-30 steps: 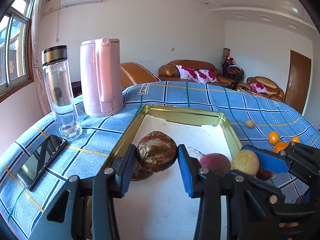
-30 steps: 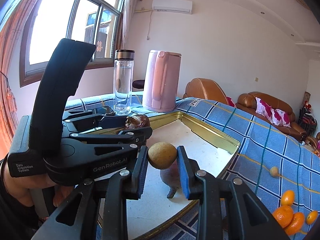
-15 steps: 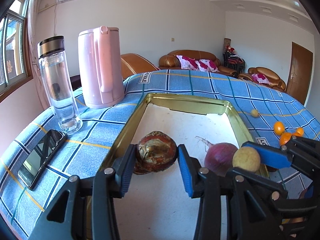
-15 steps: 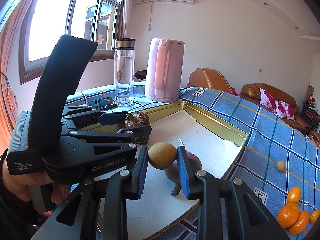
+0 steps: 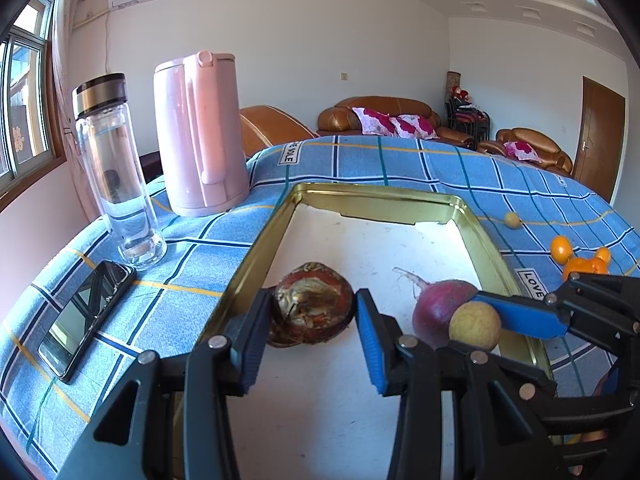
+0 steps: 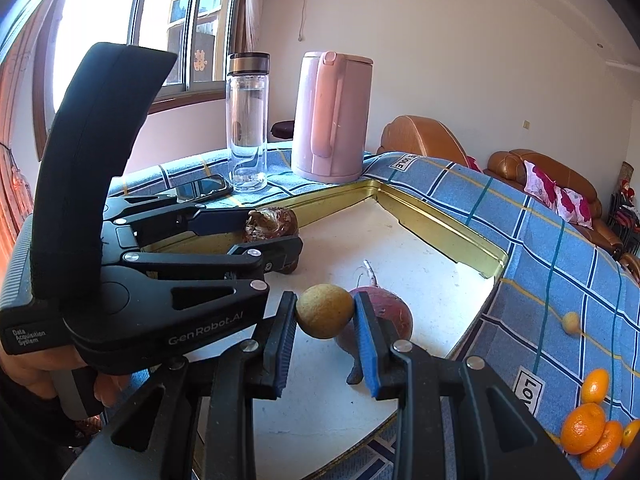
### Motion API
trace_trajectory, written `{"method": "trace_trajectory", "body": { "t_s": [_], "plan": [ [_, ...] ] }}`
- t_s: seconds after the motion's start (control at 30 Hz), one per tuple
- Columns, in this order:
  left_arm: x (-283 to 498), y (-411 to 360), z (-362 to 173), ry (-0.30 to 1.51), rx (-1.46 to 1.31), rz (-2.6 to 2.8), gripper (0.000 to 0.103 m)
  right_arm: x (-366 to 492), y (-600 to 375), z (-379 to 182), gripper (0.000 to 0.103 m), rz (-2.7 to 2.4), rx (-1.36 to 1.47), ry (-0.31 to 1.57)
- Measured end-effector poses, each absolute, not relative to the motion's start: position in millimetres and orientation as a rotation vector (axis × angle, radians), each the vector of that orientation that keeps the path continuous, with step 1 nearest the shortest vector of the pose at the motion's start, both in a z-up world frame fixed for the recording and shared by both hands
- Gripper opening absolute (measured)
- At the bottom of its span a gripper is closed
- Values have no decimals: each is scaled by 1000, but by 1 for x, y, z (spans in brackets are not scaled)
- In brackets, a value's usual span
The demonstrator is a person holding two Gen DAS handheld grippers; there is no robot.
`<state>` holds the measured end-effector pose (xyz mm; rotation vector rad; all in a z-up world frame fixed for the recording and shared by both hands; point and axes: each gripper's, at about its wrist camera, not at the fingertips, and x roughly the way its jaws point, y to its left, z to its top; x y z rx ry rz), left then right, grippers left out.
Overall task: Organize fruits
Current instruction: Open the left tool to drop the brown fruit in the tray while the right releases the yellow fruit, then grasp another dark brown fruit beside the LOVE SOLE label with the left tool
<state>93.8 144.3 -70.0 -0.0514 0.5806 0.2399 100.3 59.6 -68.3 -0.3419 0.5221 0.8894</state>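
Observation:
My left gripper (image 5: 314, 320) is shut on a brown-red round fruit (image 5: 314, 304), held low over the near left part of the gold-rimmed tray (image 5: 260, 248). My right gripper (image 6: 325, 314) is shut on a small yellow-brown round fruit (image 6: 324, 311), just in front of a purple-red onion (image 6: 394, 312) that lies on the tray's white floor. The left wrist view shows the yellow fruit (image 5: 475, 325) and the onion (image 5: 436, 312) to the right of the left gripper. In the right wrist view the left gripper (image 6: 272, 230) and its brown fruit (image 6: 272, 220) sit at the left.
Several oranges (image 6: 584, 428) and a small yellow fruit (image 6: 571, 322) lie on the blue checked cloth right of the tray. A pink kettle (image 5: 200, 136), a glass bottle (image 5: 116, 168) and a phone (image 5: 86, 312) stand left of it. A hand (image 6: 52, 376) holds the left gripper.
Both views have shifted slightly, and the onion shows more fully behind the yellow fruit. Each gripper still holds its fruit in about the same place over the tray.

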Motion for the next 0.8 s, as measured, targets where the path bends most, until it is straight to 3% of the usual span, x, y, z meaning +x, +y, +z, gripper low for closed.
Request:
{"method": "trace_trajectory", "body": {
  "t_s": [0.2,0.47,0.53,0.8],
  "plan": [
    [92,143,-69,568,-38,254,46,101,60,-69,31,870,-349,528],
    [85,148,-66,546,-67,296,75,108,44,-64,55,842,-251,516],
    [82,144,-63,535,-65,288,77,104,31,-58,62,840,-206,473],
    [74,98,-48,470,-2,196,85,89,-50,-43,62,623,-218,339]
  ]
}}
